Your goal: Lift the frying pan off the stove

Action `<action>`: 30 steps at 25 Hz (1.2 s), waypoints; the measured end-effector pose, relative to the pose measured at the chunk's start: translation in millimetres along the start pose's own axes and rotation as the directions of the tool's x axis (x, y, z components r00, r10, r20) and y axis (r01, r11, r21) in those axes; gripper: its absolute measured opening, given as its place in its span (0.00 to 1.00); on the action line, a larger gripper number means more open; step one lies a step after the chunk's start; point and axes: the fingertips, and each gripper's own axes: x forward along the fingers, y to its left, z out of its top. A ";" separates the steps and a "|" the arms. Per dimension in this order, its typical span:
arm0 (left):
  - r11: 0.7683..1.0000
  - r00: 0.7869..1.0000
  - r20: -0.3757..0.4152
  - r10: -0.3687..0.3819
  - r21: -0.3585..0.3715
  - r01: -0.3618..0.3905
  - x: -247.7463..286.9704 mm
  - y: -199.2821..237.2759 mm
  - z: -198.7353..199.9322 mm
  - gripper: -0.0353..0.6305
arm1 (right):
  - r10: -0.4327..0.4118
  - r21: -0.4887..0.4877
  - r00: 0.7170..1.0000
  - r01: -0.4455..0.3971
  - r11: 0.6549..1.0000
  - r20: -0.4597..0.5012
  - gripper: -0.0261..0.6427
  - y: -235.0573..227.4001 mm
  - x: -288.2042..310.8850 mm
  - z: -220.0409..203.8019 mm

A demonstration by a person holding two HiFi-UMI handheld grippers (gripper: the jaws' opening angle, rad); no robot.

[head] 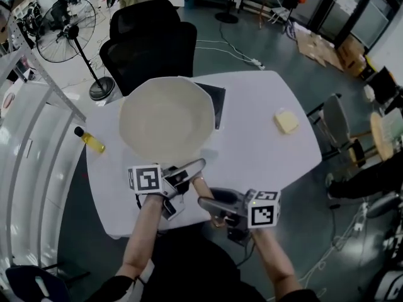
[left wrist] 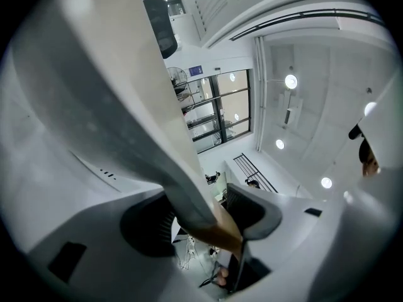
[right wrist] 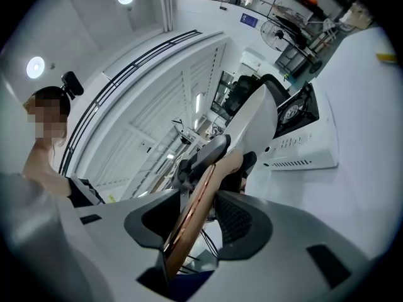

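Note:
In the head view a big white frying pan (head: 167,118) hangs over the white table, and it covers most of the black stove (head: 213,99) behind it. The pan's handle (head: 192,167) runs back toward me. My left gripper (head: 182,176) is shut on the handle near the bowl, and my right gripper (head: 211,205) is shut on its wooden end. The left gripper view shows the grey handle turning to wood (left wrist: 217,222) between the pads. In the right gripper view the wooden handle (right wrist: 195,212) lies edge-on in the jaws, with the pan (right wrist: 255,115) and the stove (right wrist: 296,115) beyond.
A small bottle of yellow oil (head: 90,141) lies at the left edge of the table (head: 264,156). A yellow block (head: 286,121) sits on its right side. Behind the table stand a black office chair (head: 151,43) and a floor fan (head: 66,30).

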 end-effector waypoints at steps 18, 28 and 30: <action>1.000 0.996 0.093 -0.001 0.010 0.001 -92.4 -18.7 -37.8 0.41 | 0.086 -0.034 0.990 -0.090 0.995 -0.114 0.31 59.2 40.0 -66.9; 0.999 0.988 0.145 0.052 -0.022 -0.049 -142.0 -23.4 -64.7 0.41 | 0.110 -0.045 0.978 -0.120 0.992 -0.179 0.31 91.9 53.7 -103.7; 1.000 0.987 0.160 0.018 -0.025 -0.014 -147.4 -29.0 -70.1 0.42 | 0.116 -0.053 0.973 -0.128 0.990 -0.198 0.32 98.0 56.1 -111.5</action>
